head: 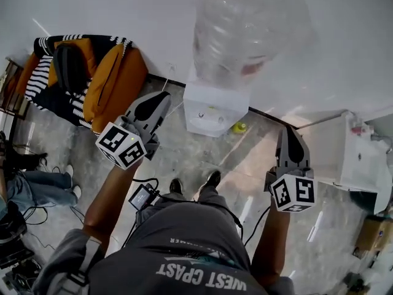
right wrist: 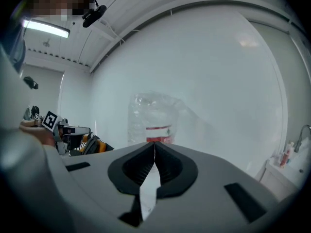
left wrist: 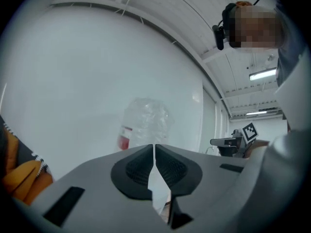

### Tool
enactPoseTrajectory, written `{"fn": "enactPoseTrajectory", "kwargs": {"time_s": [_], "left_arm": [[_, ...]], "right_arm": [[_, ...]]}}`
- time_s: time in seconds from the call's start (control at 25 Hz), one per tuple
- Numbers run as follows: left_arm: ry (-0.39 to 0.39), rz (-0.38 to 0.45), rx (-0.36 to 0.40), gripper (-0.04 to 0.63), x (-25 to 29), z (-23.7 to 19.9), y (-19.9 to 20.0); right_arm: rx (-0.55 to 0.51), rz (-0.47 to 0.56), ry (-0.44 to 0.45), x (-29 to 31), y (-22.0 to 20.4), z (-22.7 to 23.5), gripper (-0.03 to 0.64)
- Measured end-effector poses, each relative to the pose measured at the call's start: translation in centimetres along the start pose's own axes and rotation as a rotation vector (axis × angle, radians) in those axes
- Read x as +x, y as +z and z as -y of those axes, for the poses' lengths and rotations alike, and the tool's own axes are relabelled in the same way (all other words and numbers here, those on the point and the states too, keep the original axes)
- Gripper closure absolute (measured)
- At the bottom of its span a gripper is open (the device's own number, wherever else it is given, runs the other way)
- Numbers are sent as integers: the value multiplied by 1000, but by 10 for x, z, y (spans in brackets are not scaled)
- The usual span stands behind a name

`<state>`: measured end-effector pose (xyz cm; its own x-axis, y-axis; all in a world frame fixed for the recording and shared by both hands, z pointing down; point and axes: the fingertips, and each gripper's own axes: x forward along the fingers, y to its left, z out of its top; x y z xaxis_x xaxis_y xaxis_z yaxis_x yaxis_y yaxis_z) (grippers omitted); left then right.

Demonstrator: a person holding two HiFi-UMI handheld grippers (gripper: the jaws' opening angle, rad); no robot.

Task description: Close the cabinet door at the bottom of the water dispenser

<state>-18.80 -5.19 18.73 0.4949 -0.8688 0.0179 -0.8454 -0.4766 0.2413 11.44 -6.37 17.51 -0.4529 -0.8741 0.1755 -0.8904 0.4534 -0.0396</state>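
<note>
The water dispenser (head: 215, 106) stood on the floor (head: 196, 158) against the white wall (head: 123, 5), seen from steeply above, with a clear bottle (head: 239, 29) upside down on its top. Its white top hid the lower front, so the cabinet door at the bottom could not be seen, nor whether it was shut.

The left claw (head: 161, 98) was held in the air to the left of the dispenser, near it but not touching, pointing toward the wall. In the left gripper view its jaws met at the tips with only a thin slit lower down and nothing between them; the bottle with a red label showed beyond them. The right claw (head: 290, 133) was held to the right of the dispenser, also apart from it. In the right gripper view its jaws were likewise pressed together and empty, with the same bottle straight ahead.

The person's shoes (head: 213, 178) stood on the floor just in front of the dispenser. A small yellow thing (head: 239, 127) lay on the floor by the dispenser's right corner. Orange and striped cushions (head: 113, 78) were piled against the wall at the left, and a white unit (head: 344, 155) stood at the right.
</note>
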Motion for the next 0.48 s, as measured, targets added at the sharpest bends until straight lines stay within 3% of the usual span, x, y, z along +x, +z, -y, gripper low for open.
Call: {"fn": "enactPoseTrajectory", "kwargs": {"time_s": [0.24,0.48], "left_arm": [[-6,17,90,568,-33,8,47],[-30,53,227,568,-60,28,88]], "right_arm": [[-24,72,18,-24,37,-20,589],[-52,132,68,-38,69,-49,589]]}}
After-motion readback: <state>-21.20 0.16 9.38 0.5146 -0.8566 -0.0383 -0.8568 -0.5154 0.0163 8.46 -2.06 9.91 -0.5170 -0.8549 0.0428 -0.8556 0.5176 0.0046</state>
